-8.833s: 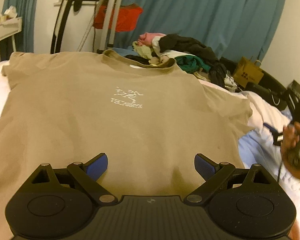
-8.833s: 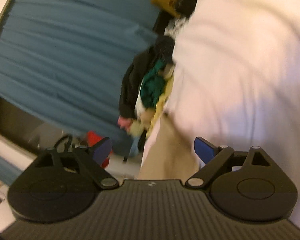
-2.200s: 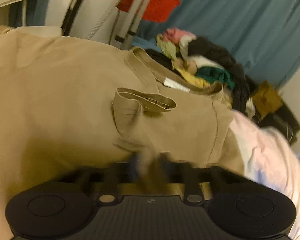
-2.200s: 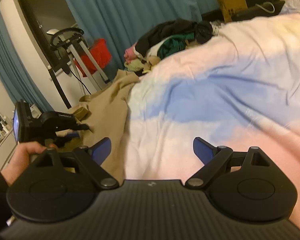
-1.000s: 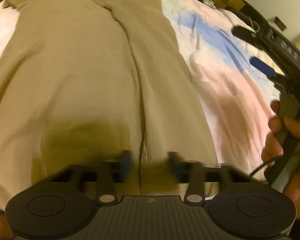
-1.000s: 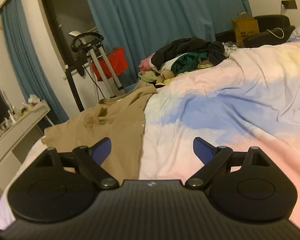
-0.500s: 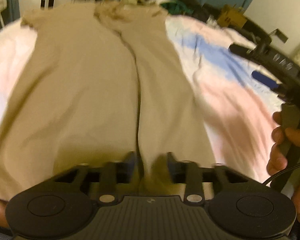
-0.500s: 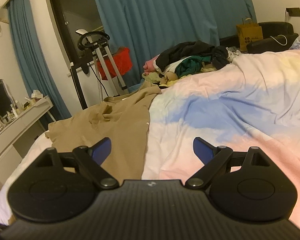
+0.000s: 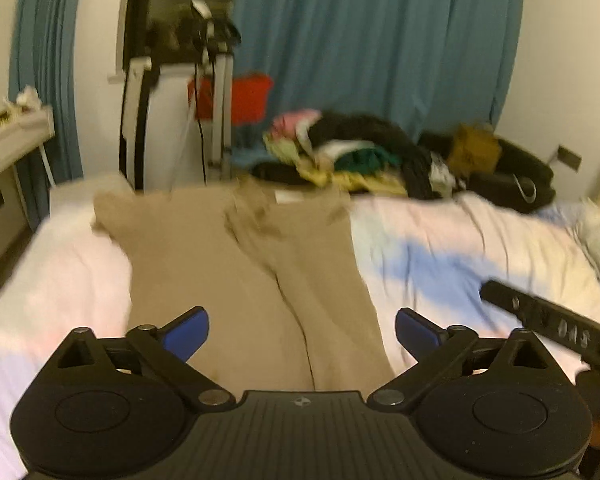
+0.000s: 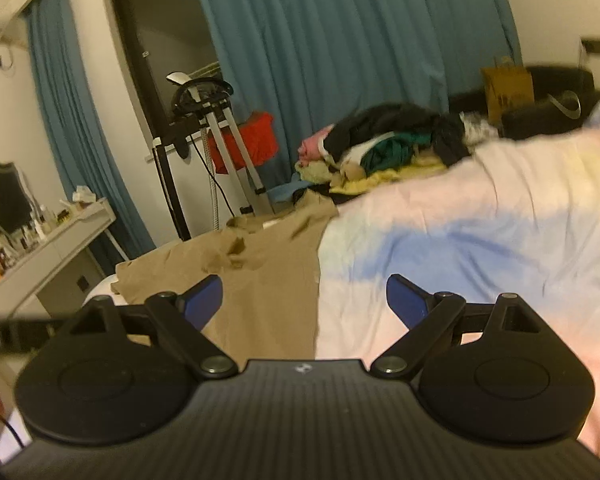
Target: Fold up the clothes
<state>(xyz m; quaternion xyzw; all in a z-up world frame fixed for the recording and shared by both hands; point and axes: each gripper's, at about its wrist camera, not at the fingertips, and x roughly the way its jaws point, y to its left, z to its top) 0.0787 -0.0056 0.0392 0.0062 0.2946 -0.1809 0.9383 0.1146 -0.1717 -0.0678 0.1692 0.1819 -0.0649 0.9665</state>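
Note:
A tan T-shirt [image 9: 236, 280] lies on the bed with its right side folded over towards the middle, the folded edge running down its length. My left gripper [image 9: 302, 332] hovers above the shirt's near hem, its jaws opening wide with nothing between them. The same tan T-shirt [image 10: 268, 276] shows in the right wrist view, left of centre. My right gripper [image 10: 304, 300] stands open over the shirt's right edge and the duvet, holding nothing. Part of the right gripper's black body [image 9: 548, 328] shows at the right of the left wrist view.
A pastel pink, blue and white duvet [image 9: 460, 264] covers the bed. A heap of mixed clothes [image 9: 348, 160] sits beyond the shirt's collar. An exercise machine [image 10: 204, 140] and blue curtains [image 10: 340, 40] stand behind. A white dresser [image 10: 52, 252] is at the left.
My left gripper let go of the shirt's folded hem, opened wide and rose, tilting up towards the room. My right gripper rose a little and stayed open.

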